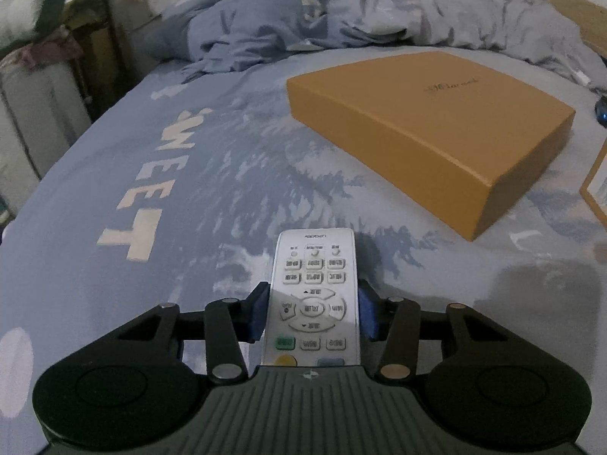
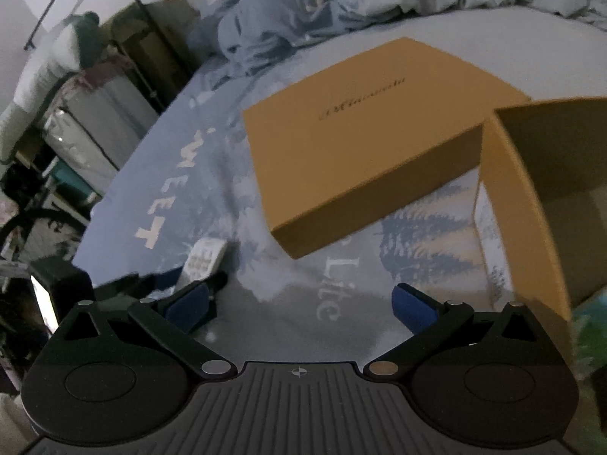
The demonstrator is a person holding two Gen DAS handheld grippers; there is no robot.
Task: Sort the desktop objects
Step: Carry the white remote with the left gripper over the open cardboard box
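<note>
A white remote control [image 1: 313, 295] with grey buttons lies lengthwise between my left gripper's blue pads [image 1: 255, 313], which press on both of its long sides. My left gripper [image 1: 313, 303] is shut on it just above the blue printed bedsheet [image 1: 114, 174]. The right wrist view shows the same remote [image 2: 205, 256] at lower left. My right gripper [image 2: 299, 299] stands open over the sheet with nothing between its fingers. A closed orange cardboard box [image 1: 428, 125] lies ahead to the right, also seen as the closed box [image 2: 360, 144]. An open orange box [image 2: 531, 189] stands at the right.
A crumpled blue-grey duvet [image 1: 303, 11] is heaped at the far end of the bed. A small dark object [image 1: 601, 110] lies at the right edge. Beyond the bed's left edge stand a clothes rack and storage bins [image 2: 76, 132].
</note>
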